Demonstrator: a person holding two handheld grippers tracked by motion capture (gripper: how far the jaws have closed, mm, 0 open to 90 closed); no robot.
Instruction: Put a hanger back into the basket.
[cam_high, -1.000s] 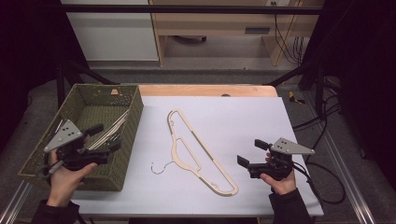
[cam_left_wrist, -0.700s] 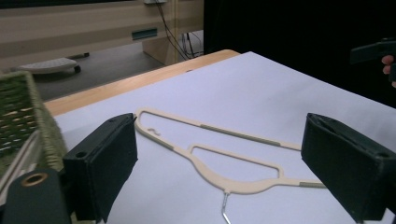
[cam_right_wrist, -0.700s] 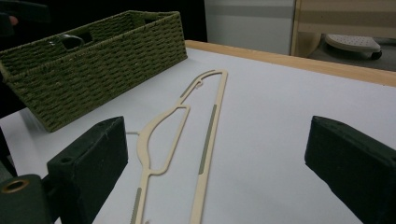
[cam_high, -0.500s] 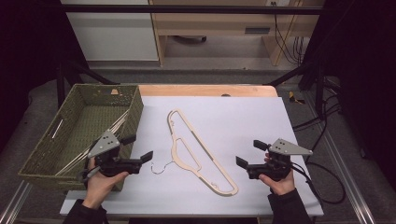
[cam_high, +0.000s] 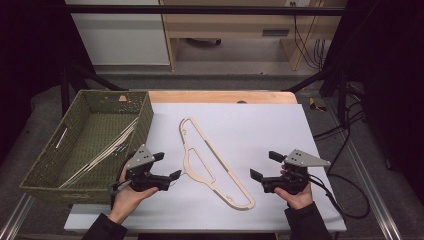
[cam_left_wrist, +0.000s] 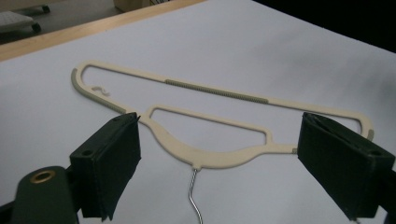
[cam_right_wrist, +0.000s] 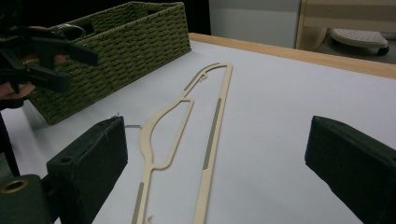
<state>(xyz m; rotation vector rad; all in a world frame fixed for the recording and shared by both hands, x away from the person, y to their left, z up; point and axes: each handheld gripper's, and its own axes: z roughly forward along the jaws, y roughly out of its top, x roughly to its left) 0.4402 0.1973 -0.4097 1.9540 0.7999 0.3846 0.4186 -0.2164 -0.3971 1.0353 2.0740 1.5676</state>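
Dim room — grey floor, pale wooden shelving, white cabinet beyond the table.

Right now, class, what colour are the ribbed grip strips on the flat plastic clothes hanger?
Olive-grey strips on the cream plastic clothes hanger, clearest in the left gripper view.

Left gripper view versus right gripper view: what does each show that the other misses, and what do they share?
The left gripper view alone shows the hanger's thin metal hook, running down between the open jaws of the left gripper. The right gripper view alone shows the green woven basket at the white table's left edge, plus the left gripper from outside, jaws open beside the basket. Both share the cream hanger lying flat on the table, untouched, framed between open black jaws; the right gripper is open too.
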